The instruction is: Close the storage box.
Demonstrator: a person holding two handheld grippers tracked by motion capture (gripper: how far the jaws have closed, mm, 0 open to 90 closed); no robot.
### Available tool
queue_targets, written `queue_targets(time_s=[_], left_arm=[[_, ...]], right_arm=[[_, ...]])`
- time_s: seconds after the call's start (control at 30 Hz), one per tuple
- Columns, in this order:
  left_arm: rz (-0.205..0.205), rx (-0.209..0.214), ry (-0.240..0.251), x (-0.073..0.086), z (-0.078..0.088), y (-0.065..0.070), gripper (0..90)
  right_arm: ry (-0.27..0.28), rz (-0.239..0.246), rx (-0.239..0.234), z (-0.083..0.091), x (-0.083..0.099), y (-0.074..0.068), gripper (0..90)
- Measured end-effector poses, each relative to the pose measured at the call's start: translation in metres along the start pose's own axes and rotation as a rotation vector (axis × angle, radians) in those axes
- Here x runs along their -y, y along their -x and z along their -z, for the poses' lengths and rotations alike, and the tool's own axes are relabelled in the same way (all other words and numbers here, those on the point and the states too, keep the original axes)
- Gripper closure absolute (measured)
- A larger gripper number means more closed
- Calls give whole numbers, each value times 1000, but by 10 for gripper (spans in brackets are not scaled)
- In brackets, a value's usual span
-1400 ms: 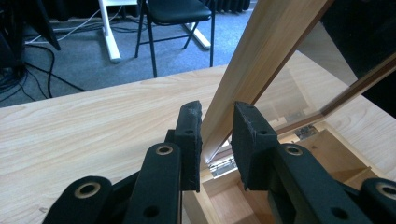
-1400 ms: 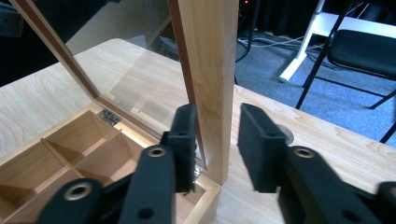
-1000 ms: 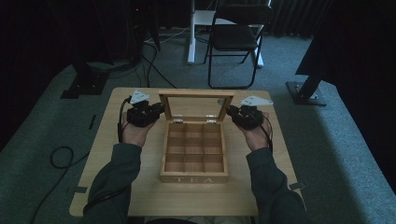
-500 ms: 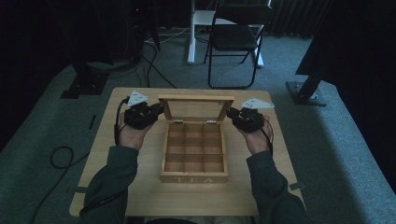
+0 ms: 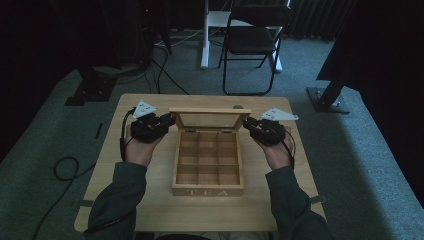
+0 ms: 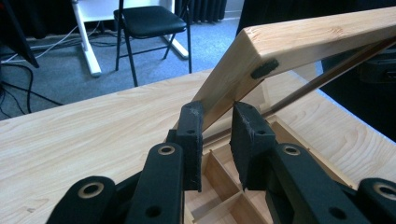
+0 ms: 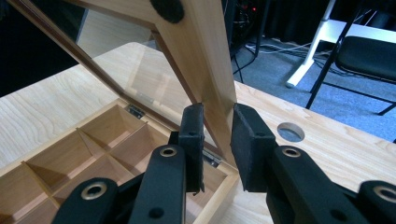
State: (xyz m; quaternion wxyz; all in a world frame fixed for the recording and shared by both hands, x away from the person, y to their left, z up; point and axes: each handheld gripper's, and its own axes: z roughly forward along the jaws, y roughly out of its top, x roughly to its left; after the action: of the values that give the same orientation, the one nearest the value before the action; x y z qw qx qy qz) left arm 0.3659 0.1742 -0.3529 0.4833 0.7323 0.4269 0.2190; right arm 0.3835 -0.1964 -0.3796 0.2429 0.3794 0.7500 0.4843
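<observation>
A wooden tea box [image 5: 207,190] marked TEA sits mid-table with several empty compartments. Its glass-paned lid [image 5: 210,111] is raised at the far side. My left gripper [image 5: 170,120] clamps the lid's left side rail, and in the left gripper view the pads [image 6: 192,122] sit against the lid frame [image 6: 299,42]. My right gripper [image 5: 248,123] clamps the right side rail; its pads [image 7: 248,128] hug the lid frame [image 7: 205,56]. Both pairs of jaws have just eased open very slightly, with the rail still held between them.
The light wooden table [image 5: 150,200] has a round cable hole [image 7: 290,131] near its far edge. Beyond the table stand a black folding chair [image 5: 252,40] and a white desk leg [image 5: 205,35]. Cables [image 5: 65,167] lie on the carpet at left.
The lid's top edge has come slightly nearer the person. Both hands stay on the lid's sides, the left one shifted a little.
</observation>
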Motion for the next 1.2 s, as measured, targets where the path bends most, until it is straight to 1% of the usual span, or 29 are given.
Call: queue_targets(time_s=[0.13,0.27,0.4,0.53,0.7,0.87,0.93,1.03,1.13,1.17,1.2], left_arm=[[-1,3,-2,2,1,1,741],[1,11,-2,4,5,2,741],[1,21,6,5,9,4,729],[-2,23,8,6,11,6,719],[1,32,14,9,13,7,703],[7,41,19,11,15,8,688],[3,41,20,12,16,9,683],[8,53,28,14,18,9,679],[3,50,27,15,19,10,677],[7,59,33,16,20,10,670],[7,59,33,16,20,10,665]], right_arm=[[-2,-18,-8,2,2,-1,741],[-5,-15,-10,5,3,-3,735],[5,-35,-36,11,2,-3,726],[7,-19,-35,17,-1,-6,723],[12,-12,-38,24,-3,-10,715],[11,-15,-40,26,-2,-12,707],[10,-17,-42,27,-2,-13,707],[12,-15,-43,29,-1,-14,707],[11,-11,-45,31,0,-15,706],[11,-12,-45,31,0,-16,706],[9,-12,-46,31,1,-16,705]])
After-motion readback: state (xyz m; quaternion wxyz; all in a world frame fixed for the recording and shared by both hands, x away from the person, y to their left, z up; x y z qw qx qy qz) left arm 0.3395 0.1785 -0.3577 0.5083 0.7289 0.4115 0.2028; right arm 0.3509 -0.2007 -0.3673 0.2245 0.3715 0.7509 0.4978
